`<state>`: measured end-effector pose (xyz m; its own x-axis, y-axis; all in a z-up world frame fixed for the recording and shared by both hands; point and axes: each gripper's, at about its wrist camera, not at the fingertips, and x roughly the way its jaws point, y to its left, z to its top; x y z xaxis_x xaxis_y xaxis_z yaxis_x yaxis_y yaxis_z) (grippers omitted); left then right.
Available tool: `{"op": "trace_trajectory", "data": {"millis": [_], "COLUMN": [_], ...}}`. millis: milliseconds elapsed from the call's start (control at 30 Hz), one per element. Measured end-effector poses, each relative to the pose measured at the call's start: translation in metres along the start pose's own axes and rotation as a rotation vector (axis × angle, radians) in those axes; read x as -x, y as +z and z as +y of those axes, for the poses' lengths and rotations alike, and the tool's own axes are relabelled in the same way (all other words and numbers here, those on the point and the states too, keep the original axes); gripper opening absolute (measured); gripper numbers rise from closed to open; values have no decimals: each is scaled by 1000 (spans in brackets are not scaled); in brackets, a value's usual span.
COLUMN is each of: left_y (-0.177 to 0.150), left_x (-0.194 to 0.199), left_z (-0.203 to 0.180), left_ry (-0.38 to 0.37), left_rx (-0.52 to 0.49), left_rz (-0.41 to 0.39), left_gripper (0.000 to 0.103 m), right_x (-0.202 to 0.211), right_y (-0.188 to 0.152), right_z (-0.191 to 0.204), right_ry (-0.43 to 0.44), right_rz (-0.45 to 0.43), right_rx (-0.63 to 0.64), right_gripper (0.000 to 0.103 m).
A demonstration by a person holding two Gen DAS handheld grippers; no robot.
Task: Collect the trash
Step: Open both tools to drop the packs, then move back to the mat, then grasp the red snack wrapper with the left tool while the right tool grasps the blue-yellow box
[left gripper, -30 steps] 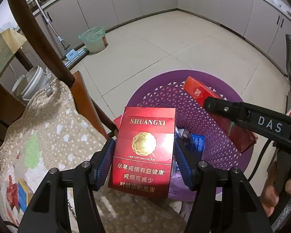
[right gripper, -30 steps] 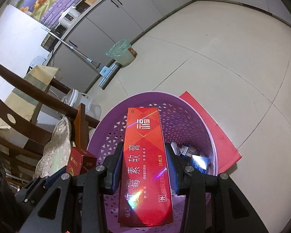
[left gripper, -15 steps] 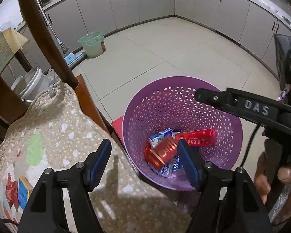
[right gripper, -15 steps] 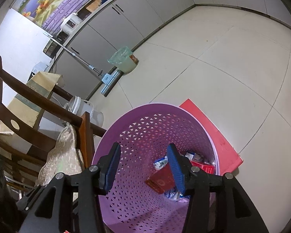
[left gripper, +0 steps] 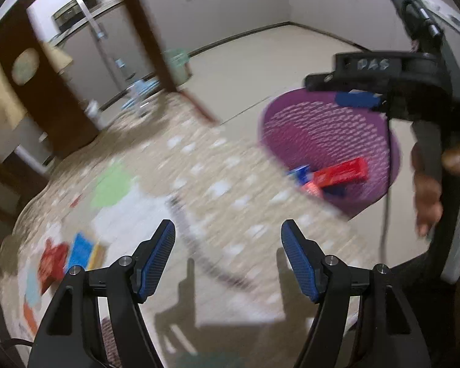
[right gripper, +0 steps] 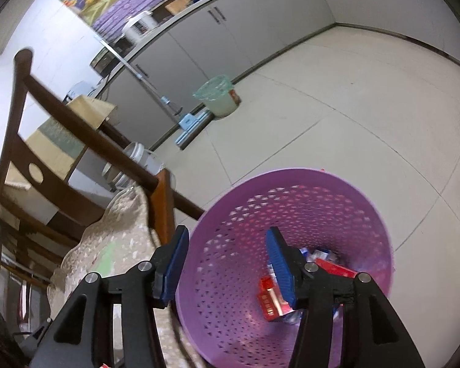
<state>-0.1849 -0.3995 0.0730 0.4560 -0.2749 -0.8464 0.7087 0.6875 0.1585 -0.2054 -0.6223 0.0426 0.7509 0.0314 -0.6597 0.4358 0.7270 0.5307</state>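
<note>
Several red boxes lie in the purple basket on the floor. Right gripper hangs over it, jaws apart and empty; left gripper, equally wide and empty, is above the cloth.

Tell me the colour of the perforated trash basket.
Purple basket; clearest in the right wrist view.

the purple basket is open from above; the wooden chair stands close at its left, and the tiled floor beyond is free.
</note>
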Motion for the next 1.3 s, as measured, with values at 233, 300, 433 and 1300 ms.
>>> {"op": "trace_trajectory", "data": {"millis": [233, 300, 433, 1300], "left_y": [-30, -39, -60, -109], "left_x": [22, 23, 22, -20], "left_z": [99, 135, 208, 237], "left_ry": [128, 187, 226, -73], "left_rx": [182, 254, 445, 563], "left_rz": [-3, 13, 30, 182], "left_gripper": [71, 71, 73, 58], "right_x": [-16, -22, -30, -54], "right_y": [-14, -19, -29, -79], "right_z": [44, 57, 79, 146], "right_ry": [8, 19, 43, 147], "right_rz": [19, 31, 48, 150], "right_rx": [96, 117, 163, 388], "right_gripper": [60, 60, 60, 64]}}
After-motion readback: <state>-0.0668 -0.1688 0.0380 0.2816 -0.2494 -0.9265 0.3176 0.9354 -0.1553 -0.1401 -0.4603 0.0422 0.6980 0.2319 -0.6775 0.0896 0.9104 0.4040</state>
